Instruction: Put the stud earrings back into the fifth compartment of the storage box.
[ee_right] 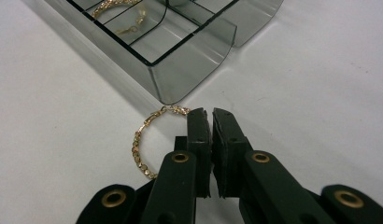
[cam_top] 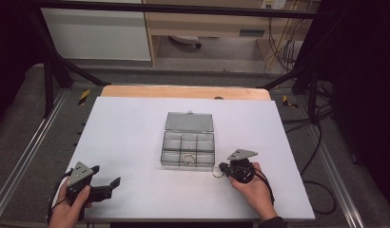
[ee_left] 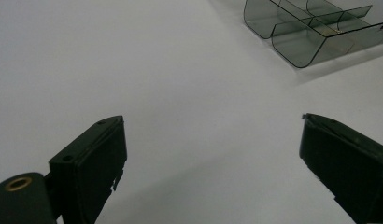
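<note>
1. High view: Clear box (cam_top: 188,148) with its lid up sits in the middle of the white worktop (cam_top: 126,137). One gold ring (cam_top: 188,159) lies inside, in the near middle cell. Right gripper (cam_top: 227,168) sits at about 5 o'clock from the box, with a second gold bracelet (cam_top: 217,173) just at its tip, near the box's near right corner. Left gripper (cam_top: 107,184) rests far off at about 8 o'clock, jaws spread wide, nothing in them.

2. Left gripper view: Two black jaws standing well apart, bare white worktop between them. Box corner (ee_left: 301,49) up at about 1 o'clock, well apart. Best kept still there, out of the way.

3. Right gripper view: Jaws of the right gripper (ee_right: 210,123) squeezed nearly together, pinching the gold bracelet (ee_right: 143,144) at one side. Loop hangs out at about 10 o'clock and nearly touches the box corner (ee_right: 180,79). Likely step: lift and drop into a free cell.

4. To do it well: keep the squeeze firm, lift straight up first so the loop clears the box wall, move over an empty cell, go low, then let go gently.
</note>
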{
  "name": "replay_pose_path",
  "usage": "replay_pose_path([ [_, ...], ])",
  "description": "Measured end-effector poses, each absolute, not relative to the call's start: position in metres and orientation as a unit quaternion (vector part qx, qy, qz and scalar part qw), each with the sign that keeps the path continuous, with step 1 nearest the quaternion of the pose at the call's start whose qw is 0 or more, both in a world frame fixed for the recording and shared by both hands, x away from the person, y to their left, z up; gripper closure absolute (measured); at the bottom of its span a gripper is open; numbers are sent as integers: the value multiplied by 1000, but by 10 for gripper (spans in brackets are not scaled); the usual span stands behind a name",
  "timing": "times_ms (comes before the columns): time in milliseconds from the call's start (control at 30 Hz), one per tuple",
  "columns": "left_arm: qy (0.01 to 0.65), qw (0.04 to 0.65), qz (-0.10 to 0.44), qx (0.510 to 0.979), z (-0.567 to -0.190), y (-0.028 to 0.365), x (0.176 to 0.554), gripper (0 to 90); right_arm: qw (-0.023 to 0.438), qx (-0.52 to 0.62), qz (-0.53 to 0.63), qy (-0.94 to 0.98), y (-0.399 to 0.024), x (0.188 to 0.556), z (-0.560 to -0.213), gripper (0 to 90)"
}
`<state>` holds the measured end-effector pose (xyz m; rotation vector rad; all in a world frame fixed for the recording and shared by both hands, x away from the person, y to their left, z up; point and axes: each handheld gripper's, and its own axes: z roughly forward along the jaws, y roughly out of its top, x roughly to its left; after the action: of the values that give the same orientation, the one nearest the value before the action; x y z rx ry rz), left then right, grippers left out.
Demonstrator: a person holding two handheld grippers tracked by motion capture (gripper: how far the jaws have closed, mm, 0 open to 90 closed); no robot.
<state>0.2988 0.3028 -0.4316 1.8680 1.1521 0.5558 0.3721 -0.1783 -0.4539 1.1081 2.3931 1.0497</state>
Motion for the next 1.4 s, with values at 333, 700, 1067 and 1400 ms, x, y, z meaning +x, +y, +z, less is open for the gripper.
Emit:
replay_pose_path([
  [333, 460, 426, 223, 747, -431, 303, 299, 76, 159, 396, 369, 826, -187, 371, -446, 867],
  [700, 460, 424, 223, 748, -431, 303, 299, 76, 179, 408, 403, 800, -194, 371, -436, 867],
  [1067, 459, 425, 222, 748, -431, 302, 299, 76, 185, 410, 447, 773, -196, 368, -421, 867],
  [1400, 459, 422, 223, 749, -432, 302, 299, 75, 195, 378, 480, 767, -166, 383, -401, 867],
])
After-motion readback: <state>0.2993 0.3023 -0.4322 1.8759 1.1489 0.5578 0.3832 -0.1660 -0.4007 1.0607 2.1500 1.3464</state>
